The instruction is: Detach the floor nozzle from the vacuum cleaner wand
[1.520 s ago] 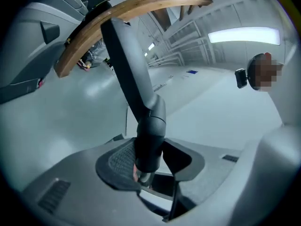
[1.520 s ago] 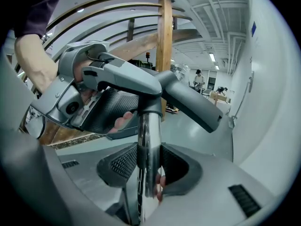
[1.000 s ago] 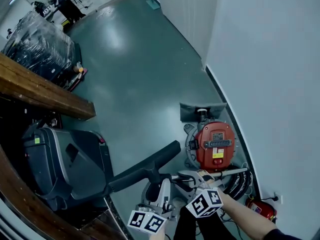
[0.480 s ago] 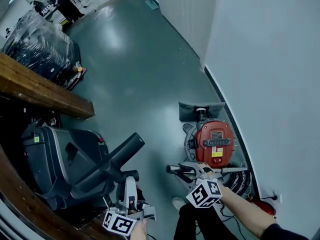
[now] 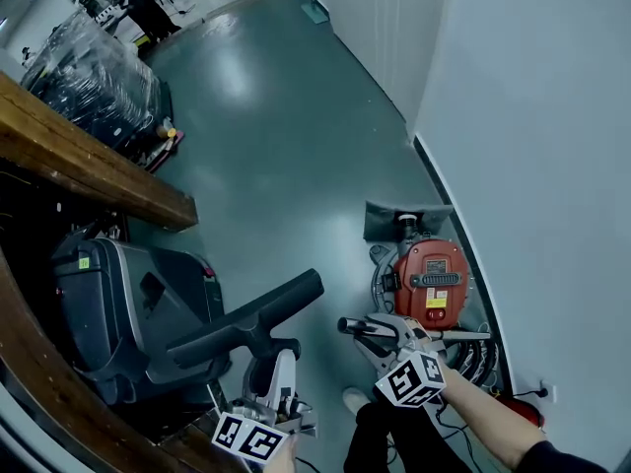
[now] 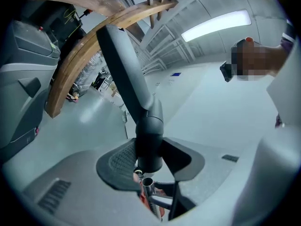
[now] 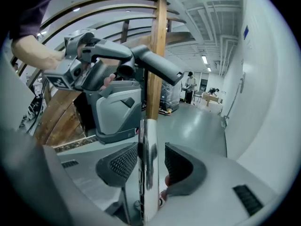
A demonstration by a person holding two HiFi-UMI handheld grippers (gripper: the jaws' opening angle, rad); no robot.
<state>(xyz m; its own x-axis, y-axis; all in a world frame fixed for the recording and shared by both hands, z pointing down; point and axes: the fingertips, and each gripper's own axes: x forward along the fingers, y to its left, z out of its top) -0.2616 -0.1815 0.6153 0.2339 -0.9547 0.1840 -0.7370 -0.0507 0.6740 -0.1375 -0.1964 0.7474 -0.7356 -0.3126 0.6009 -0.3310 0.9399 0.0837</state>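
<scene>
The black T-shaped floor nozzle [image 5: 246,315] hangs in the air, apart from the chrome wand [image 5: 350,327]. My left gripper [image 5: 279,355] is shut on the nozzle's neck [image 6: 149,140], and the bar slants up past the jaws. The wand's open end [image 6: 147,182] shows just below the neck. My right gripper [image 5: 375,335] holds the wand [image 7: 148,145], which lies lengthwise between the pads. Its jaws have just been opening slightly, with the wand still between them. From the right gripper view, the left gripper [image 7: 123,65] and nozzle [image 7: 157,66] sit up and to the left.
A red vacuum canister [image 5: 430,282] with coiled hose [image 5: 478,358] stands on the floor by the white wall [image 5: 532,166]. A grey machine [image 5: 128,313] sits at the left under a wooden rail [image 5: 89,166]. A wrapped pallet [image 5: 94,77] is far left. A red extinguisher [image 5: 518,407] lies near the wall.
The nozzle, joined to the wand a second ago, has come off and moved left with my left gripper, then risen a little. The right gripper and wand have hardly moved.
</scene>
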